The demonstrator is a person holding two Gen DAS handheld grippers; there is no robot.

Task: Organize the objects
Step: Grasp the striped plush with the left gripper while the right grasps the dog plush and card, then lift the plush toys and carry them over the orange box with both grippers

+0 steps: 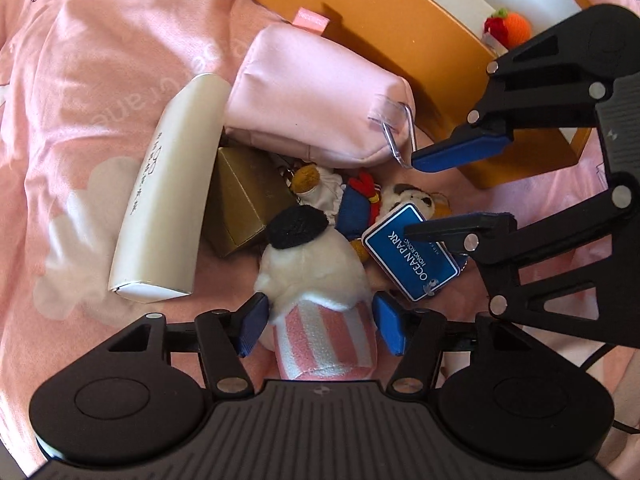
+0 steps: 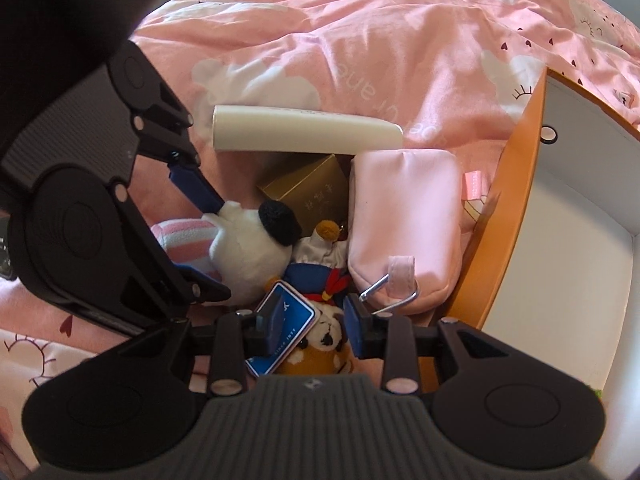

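On the pink bedspread lies a pile: a white plush toy with a black ear and pink-striped body, a blue Ocean Park card, a small dog plush, a sailor-suit doll, a gold box, a white tube and a pink pouch. My left gripper is open, its jaws on either side of the white plush's striped body. My right gripper is open over the card and dog plush; it also shows in the left wrist view.
An orange box with a white inside stands beside the pouch. A knitted orange and red toy lies in it. The pouch's metal clip points toward my right gripper. Pink bedding surrounds everything.
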